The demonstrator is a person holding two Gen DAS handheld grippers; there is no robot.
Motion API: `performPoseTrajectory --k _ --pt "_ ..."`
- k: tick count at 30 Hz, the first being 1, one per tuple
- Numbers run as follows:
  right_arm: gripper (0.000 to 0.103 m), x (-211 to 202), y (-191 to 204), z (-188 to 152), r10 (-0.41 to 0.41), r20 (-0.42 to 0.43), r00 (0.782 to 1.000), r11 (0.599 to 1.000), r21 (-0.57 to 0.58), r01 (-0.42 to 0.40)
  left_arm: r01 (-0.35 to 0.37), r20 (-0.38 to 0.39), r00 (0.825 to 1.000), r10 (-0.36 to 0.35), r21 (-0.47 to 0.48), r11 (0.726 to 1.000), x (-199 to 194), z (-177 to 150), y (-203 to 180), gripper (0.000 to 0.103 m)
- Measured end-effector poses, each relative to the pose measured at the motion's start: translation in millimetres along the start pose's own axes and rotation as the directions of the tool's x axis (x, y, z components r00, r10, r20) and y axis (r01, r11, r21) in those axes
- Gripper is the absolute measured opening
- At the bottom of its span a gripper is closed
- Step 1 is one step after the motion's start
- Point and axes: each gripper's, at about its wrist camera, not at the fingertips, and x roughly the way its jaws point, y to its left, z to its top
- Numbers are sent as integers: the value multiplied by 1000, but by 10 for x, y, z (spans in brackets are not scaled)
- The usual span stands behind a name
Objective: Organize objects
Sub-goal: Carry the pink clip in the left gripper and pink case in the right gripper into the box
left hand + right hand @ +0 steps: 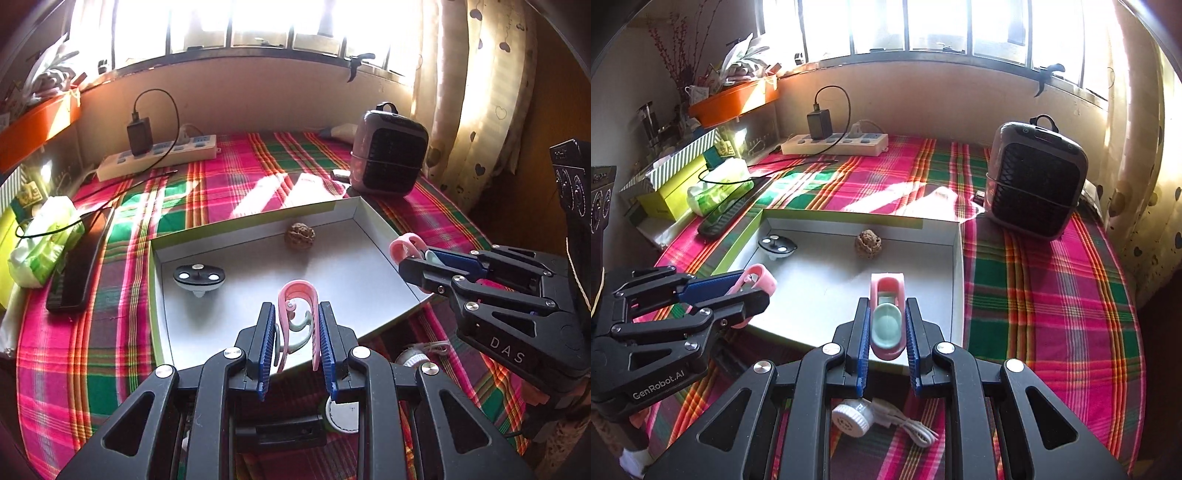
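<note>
Left tongs (297, 341) clamp a pink-and-mint plastic clip (297, 317). Right tongs (886, 341) pinch another pink-and-mint clip (886, 317), both over the shallow white cardboard tray (827, 291).

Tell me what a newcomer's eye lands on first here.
Two black tongs, left and right, each pinch a pink-and-mint clip over the near edge of a shallow white tray. Inside lie a walnut at the back and a spinning top at the left.
</note>
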Motion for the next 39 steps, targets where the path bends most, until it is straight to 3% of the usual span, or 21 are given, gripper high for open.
performPoseTrajectory --k 18,39 --pt "19 671 -195 371 -13 -95 995 1000 20 15 -36 -63 997 34 -27 999 597 394 228 21" --pt "19 952 -192 403 -28 -138 990 1000 -8 27 -69 -118 991 65 -30 997 930 442 314 21"
